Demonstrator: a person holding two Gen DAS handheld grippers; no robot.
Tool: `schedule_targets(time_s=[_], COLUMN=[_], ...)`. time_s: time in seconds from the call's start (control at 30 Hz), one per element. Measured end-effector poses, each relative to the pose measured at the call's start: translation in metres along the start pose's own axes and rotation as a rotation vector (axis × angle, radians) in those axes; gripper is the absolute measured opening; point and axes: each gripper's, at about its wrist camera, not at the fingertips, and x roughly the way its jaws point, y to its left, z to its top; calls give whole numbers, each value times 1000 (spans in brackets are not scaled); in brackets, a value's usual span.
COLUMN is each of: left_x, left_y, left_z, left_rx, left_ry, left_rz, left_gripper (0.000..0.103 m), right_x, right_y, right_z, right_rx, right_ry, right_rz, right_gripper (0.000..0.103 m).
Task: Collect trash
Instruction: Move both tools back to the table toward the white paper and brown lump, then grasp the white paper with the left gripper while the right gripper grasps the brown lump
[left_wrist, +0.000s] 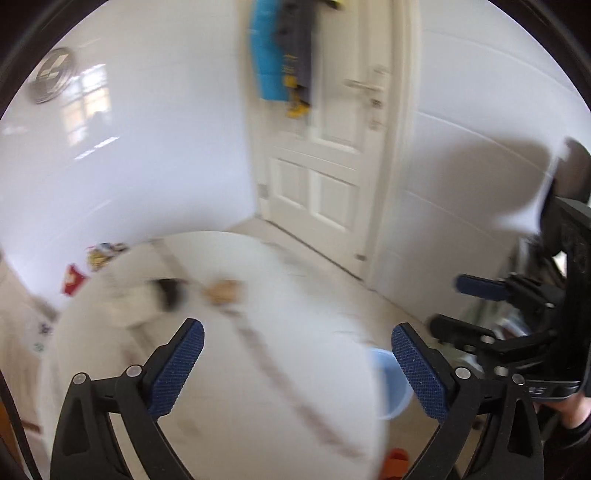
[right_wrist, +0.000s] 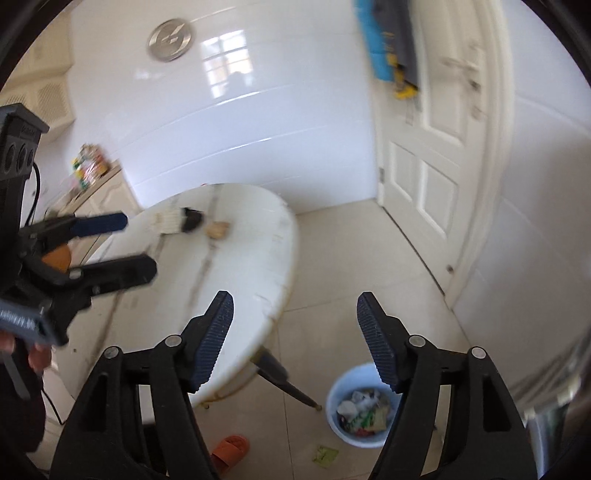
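Note:
A white oval table carries a white and black crumpled item and a small tan scrap near its far end; both also show blurred in the left wrist view. A light blue bin with mixed trash in it stands on the floor right of the table. My left gripper is open and empty above the table. My right gripper is open and empty above the table's right edge and the bin. A yellow-green scrap lies on the floor by the bin.
A white door stands at the right with blue and grey cloth hanging beside it. An orange slipper lies on the floor under the table's edge. A cabinet with packets stands at the far left.

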Motion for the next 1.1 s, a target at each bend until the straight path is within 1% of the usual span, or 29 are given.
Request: schedule_targets(time_s=[0.03, 0.07, 0.1, 0.2, 0.23, 0.27, 0.33, 0.43, 0.53, 0.6, 0.67, 0.7, 0.77, 0.87, 0.9, 0.97, 1.03, 1.1], left_x=[-7, -12, -14, -7, -3, 0, 6, 20, 39, 54, 75, 78, 94, 118, 129, 145, 161, 175], left_y=[24, 35, 54, 98, 115, 123, 146, 169, 191, 208, 234, 243, 255, 266, 268, 273, 276, 277], left_z=[-2, -3, -7, -13, -18, -20, -26, -22, -20, -22, -8, -4, 4, 8, 9, 14, 18, 21], left_rx=[-22, -35, -48, -77, -95, -107, -138, -154, -168, -202, -224, -235, -244, -256, -257, -259, -258, -254], left_ry=[-4, -4, 4, 43, 68, 80, 100, 119, 148, 160, 170, 171, 177, 198, 205, 211, 214, 220], left_rz=[28, 50, 81, 146, 166, 173, 182, 183, 168, 147, 122, 124, 121, 101, 98, 98, 104, 113], left_gripper=[102, 102, 102, 102, 102, 102, 102, 102, 102, 102, 102, 102, 102, 102, 102, 102, 102, 102], right_x=[7, 15, 25, 59, 73, 87, 106, 143, 173, 189, 205, 211, 221, 234, 238, 242, 244, 245], right_y=[16, 28, 45, 83, 93, 103, 119, 137, 139, 134, 131, 128, 123, 119, 118, 117, 120, 122], right_z=[8, 13, 20, 34, 39, 43, 47, 55, 62, 62, 64, 65, 68, 69, 69, 69, 68, 66], right_rx=[-28, -51, -80, -140, -157, -175, -204, -257, -276, -283, -286, -275, -250, -257, -259, -270, -282, -314], right_ry=[7, 14, 26, 77, 96, 110, 137, 189, 219, 245, 258, 258, 263, 270, 273, 267, 279, 271], right_rz=[9, 18, 32, 53, 65, 75, 86, 93, 92, 95, 80, 86, 117, 122, 128, 131, 145, 121], right_gripper=[70, 70, 70, 70, 70, 70, 75, 75, 75, 75, 75, 75, 75, 75, 73, 65, 50, 42])
